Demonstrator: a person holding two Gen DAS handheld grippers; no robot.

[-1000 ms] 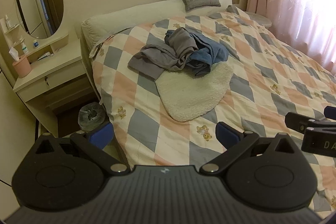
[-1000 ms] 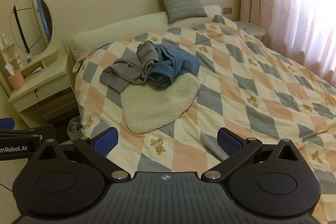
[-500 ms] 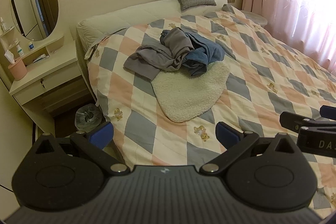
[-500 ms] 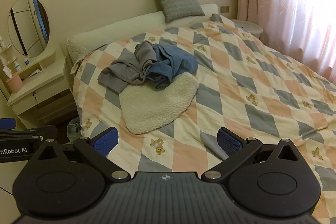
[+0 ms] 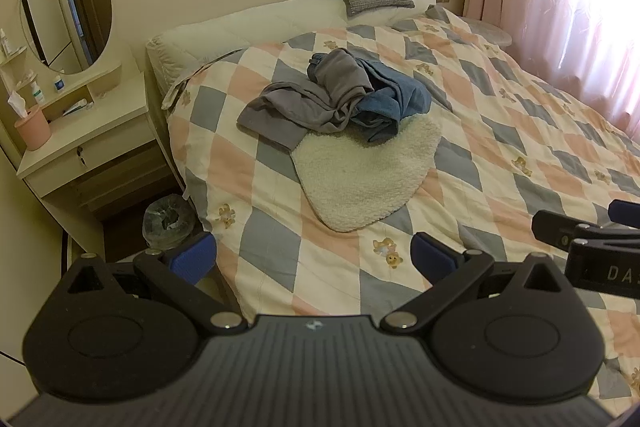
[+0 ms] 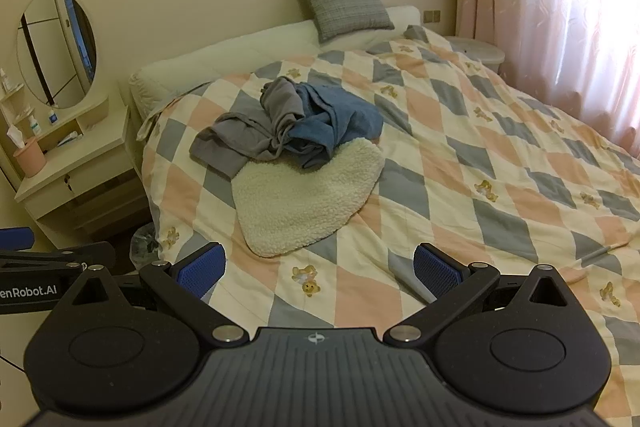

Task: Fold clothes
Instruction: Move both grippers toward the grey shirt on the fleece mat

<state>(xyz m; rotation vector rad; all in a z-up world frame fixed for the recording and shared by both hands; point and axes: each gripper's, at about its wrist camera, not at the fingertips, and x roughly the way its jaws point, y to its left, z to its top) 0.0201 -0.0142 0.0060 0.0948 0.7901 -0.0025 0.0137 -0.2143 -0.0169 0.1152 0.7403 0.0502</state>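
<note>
Both tools have moved a little closer to the bed (image 5: 500,131), so folding has not started yet. The left tool (image 5: 314,259) and right tool (image 6: 318,267) are wide open and hold nothing. The gray garment (image 5: 304,103), blue garment (image 5: 394,103) and fluffy white piece (image 5: 360,171) lie heaped, well apart from the tools. The tangle hides each garment's shape.

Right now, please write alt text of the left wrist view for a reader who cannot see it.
The open left gripper points at a bed with a checkered quilt, where a grey garment and a blue garment lie crumpled together on a cream fleece piece. The right gripper shows at the right edge.
</note>
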